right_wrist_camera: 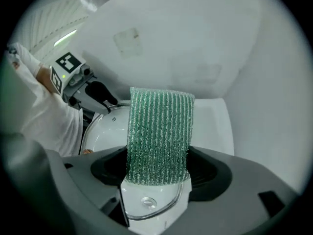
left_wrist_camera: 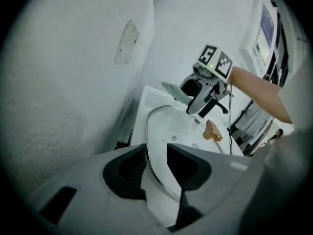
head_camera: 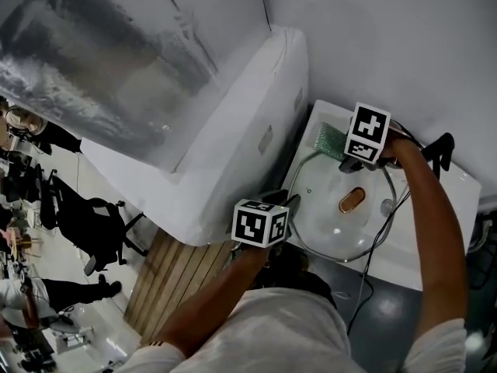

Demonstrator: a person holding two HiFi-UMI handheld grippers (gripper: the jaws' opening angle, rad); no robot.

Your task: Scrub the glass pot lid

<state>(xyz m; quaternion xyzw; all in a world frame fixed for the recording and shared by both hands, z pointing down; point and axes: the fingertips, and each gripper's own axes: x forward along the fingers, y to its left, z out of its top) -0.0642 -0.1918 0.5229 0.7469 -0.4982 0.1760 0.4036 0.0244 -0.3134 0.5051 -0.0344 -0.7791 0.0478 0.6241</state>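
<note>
The glass pot lid (head_camera: 330, 224) with a golden knob (head_camera: 351, 200) lies on a white board (head_camera: 446, 208). My left gripper (head_camera: 291, 203) is at its near-left edge. In the left gripper view the jaws (left_wrist_camera: 156, 160) straddle the lid's metal rim (left_wrist_camera: 148, 131) and are shut on it. My right gripper (head_camera: 343, 156) is at the lid's far edge, shut on a green ribbed scrub pad (head_camera: 330, 140). In the right gripper view the pad (right_wrist_camera: 159, 136) stands up between the jaws and the lid (right_wrist_camera: 105, 131) lies beneath. The left gripper view shows the right gripper (left_wrist_camera: 195, 101) and the pad (left_wrist_camera: 175, 91) across the lid.
A large white padded block (head_camera: 233, 115) rises just left of the board, with a shiny foil-like sheet (head_camera: 93, 61) behind it. A black cable (head_camera: 373, 255) runs over the board's near edge. A wooden panel (head_camera: 171, 270) and an office chair (head_camera: 89, 224) are on the floor at the left.
</note>
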